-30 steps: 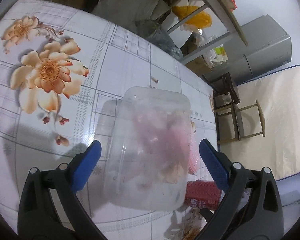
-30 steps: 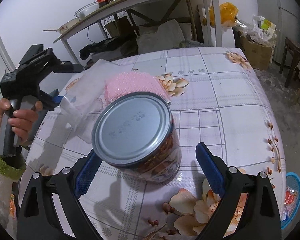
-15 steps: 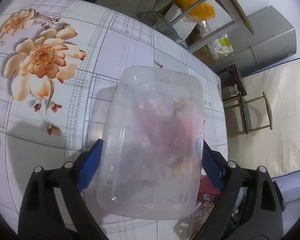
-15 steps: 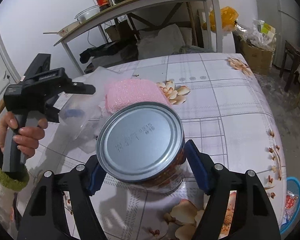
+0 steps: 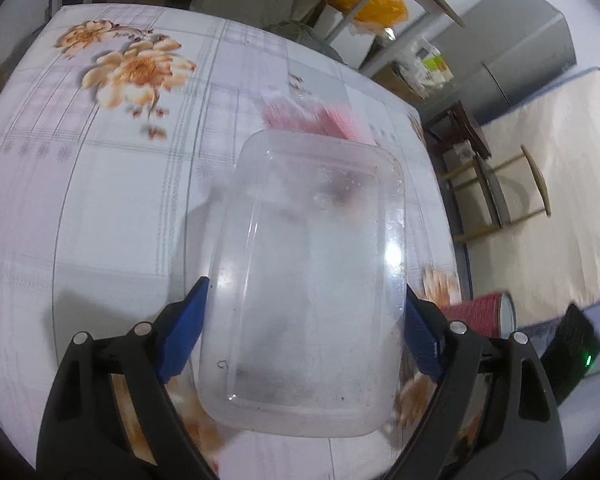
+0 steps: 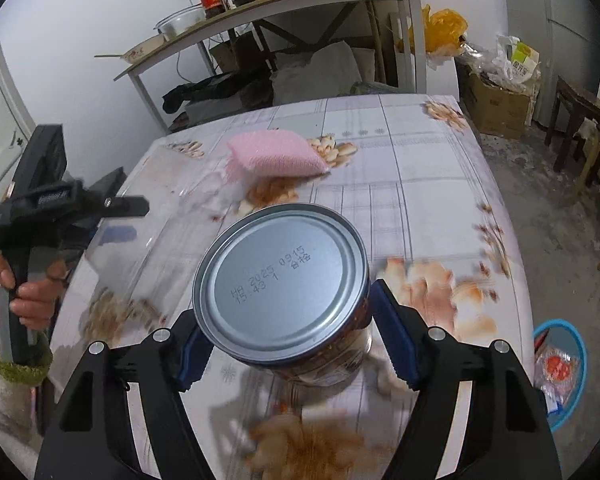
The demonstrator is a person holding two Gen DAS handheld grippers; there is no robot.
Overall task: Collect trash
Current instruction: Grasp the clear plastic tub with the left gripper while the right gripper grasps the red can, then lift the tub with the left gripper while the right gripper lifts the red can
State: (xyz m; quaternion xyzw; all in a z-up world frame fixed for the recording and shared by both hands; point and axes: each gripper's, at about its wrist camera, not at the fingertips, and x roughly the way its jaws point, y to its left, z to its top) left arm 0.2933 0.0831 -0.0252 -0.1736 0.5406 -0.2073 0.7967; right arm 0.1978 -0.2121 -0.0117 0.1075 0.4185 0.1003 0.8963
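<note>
Both grippers, left (image 5: 304, 328) and right (image 6: 288, 340), clamp trash: a light, flimsy clear plastic box (image 5: 312, 280) held across its sides, and a rigid, slippery tin can (image 6: 284, 292) held around its wall.

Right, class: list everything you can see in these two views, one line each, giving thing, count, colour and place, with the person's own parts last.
Plastic container: one, clear, clamped between the left gripper's pads.
Tin can: one, silver lid, red side, clamped between the right gripper's pads.
Sponge pad: one, pink, lying on the table beyond the can.
Table: one, white checked cloth with orange flowers.
Basket: one, blue rim, on the floor right of the table.
Shelf table: one, wooden top, by the wall, holding jars and bowls.
Left gripper: one, black with blue pads.
Right gripper: one, black with blue pads.
Hand: one, green cuff, holding the left gripper.
</note>
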